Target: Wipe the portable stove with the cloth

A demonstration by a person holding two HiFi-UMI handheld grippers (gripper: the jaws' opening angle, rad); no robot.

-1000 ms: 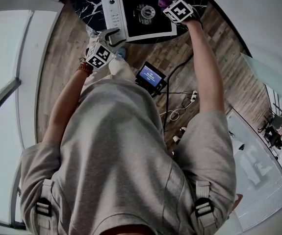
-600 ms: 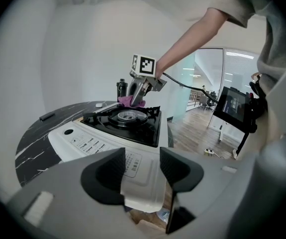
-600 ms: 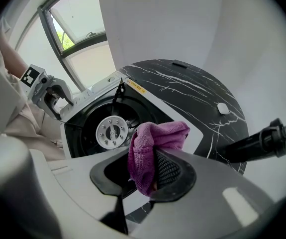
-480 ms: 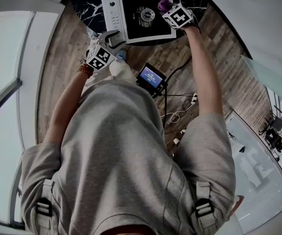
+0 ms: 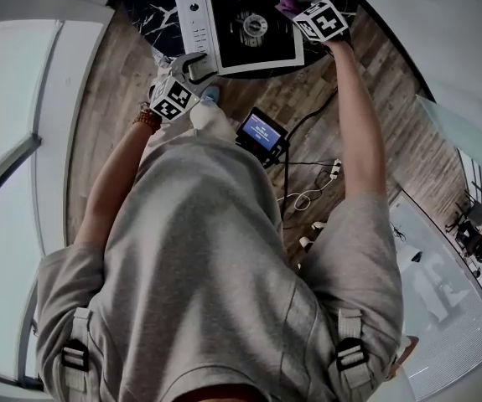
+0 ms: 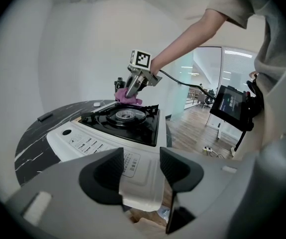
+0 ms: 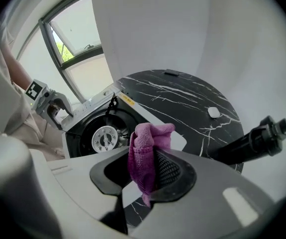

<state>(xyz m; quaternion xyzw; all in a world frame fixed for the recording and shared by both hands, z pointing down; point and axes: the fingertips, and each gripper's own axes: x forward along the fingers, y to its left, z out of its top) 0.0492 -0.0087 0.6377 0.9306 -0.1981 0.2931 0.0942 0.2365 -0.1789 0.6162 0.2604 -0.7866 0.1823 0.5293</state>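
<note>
Your right gripper (image 7: 143,172) pinches the cloth (image 7: 143,156) between its jaws, with a fold sticking up above them and a tail hanging below. The cloth is soft, light and limp, so I judge it will bunch and drag rather than slide flat. A grip near its middle, as you have it, leaves loose fabric to press on the surface. It sits at the far right corner of the stove (image 5: 224,50), beside the burner (image 5: 253,26).

The stove is stiff and probably light enough to skid on the smooth table (image 7: 182,96) under a wipe. That suits your left gripper (image 6: 140,170), whose jaws are clamped on the near white corner, bracing it.

The left gripper view shows the cloth low against the corner of the black top, though not whether it presses there. The right gripper view shows the pinch itself, which the head view cannot. Only the head view shows both grippers at opposite corners.
</note>
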